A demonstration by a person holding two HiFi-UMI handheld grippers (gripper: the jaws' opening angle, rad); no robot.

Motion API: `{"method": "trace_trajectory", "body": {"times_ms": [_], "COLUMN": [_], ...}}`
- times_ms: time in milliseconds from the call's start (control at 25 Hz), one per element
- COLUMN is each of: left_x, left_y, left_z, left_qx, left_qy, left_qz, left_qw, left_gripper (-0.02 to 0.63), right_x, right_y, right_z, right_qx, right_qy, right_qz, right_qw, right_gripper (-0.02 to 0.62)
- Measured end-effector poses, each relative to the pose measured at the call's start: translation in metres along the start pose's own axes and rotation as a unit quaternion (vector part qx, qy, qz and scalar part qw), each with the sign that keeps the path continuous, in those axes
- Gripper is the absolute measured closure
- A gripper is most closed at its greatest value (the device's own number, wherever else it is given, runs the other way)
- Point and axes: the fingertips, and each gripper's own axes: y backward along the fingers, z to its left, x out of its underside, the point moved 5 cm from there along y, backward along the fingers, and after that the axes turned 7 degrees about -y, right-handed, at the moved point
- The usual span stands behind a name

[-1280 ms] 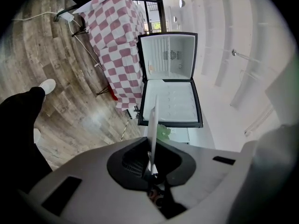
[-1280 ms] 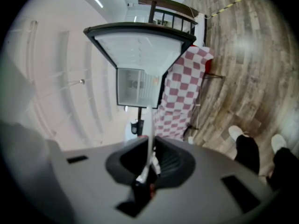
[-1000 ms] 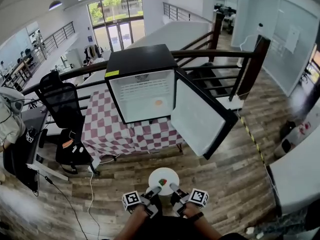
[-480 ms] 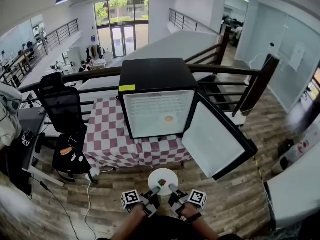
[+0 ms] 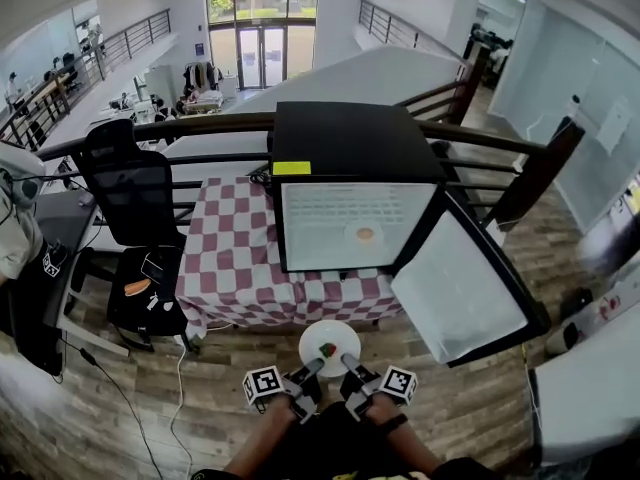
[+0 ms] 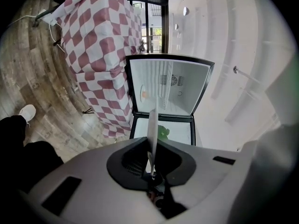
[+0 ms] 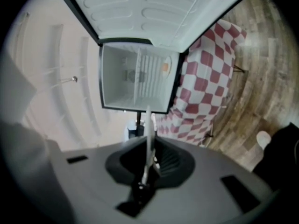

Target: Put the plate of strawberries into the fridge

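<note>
Ok, left gripper and right gripper both clamped on plate rim, strawberries between them, open fridge straight ahead.

No legible words or numbers, yellow label on the fridge's near top edge, perhaps printed, too small to read

A round white plate with a red strawberry is held before the black fridge, its door opened wide.
</note>
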Motion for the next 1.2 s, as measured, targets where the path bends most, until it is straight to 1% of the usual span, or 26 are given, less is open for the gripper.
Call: {"method": "trace_trajectory", "body": {"times_ms": [120, 200, 280, 360, 440, 560, 720, 800, 960, 1120, 1200], "left_x": [-0.003, -0.002, -0.005, -0.011, -0.022, -0.05, -0.079, -0.091, -0.115, -0.133, -0.143], "left_y": [-0.007, -0.011, -0.017, -0.025, -0.036, -0.057, -0.083, -0.095, -0.118, -0.134, -0.141], "left_z": [0.008, 0.013, 0.012, 0.009, 0.007, 0.004, -0.003, -0.001, 0.003, 0.007, 0.012], "left_qx": [-0.01, -0.016, -0.016, -0.017, -0.022, -0.029, -0.029, -0.035, -0.045, -0.048, -0.054], "left_qy": [0.005, 0.018, 0.037, 0.042, 0.027, 0.004, -0.009, -0.012, -0.031, -0.022, -0.024], "left_qz": [0.009, 0.011, 0.009, 0.008, 0.009, 0.004, -0.005, -0.008, -0.016, -0.03, -0.031], "left_qw": [0.9999, 0.9996, 0.9992, 0.9989, 0.9994, 0.9996, 0.9995, 0.9993, 0.9984, 0.9982, 0.9978], "left_gripper": [0.571, 0.571, 0.571, 0.571, 0.571, 0.571, 0.571, 0.571, 0.571, 0.571, 0.571], "right_x": [-0.005, -0.009, -0.016, -0.025, -0.037, -0.059, -0.089, -0.105, -0.133, -0.149, -0.156], "right_y": [-0.003, -0.004, -0.008, -0.013, -0.022, -0.051, -0.083, -0.097, -0.125, -0.146, -0.157], "right_z": [-0.007, -0.011, -0.01, -0.005, 0.001, 0.007, 0.015, 0.018, 0.006, 0.006, 0.007], "right_qx": [0.01, 0.017, 0.025, 0.03, 0.031, 0.031, 0.018, 0.018, 0.014, 0.019, 0.033], "right_qy": [-0.017, -0.03, -0.031, -0.031, -0.033, -0.03, -0.04, -0.034, -0.027, -0.016, 0.015], "right_qz": [-0.009, -0.009, -0.004, -0.002, 0.004, 0.022, 0.038, 0.045, 0.056, 0.059, 0.063], "right_qw": [1.0, 0.999, 0.999, 0.999, 0.999, 0.999, 0.998, 0.998, 0.998, 0.998, 0.997], "right_gripper": [0.555, 0.555, 0.555, 0.555, 0.555, 0.555, 0.555, 0.555, 0.555, 0.555, 0.555]}}
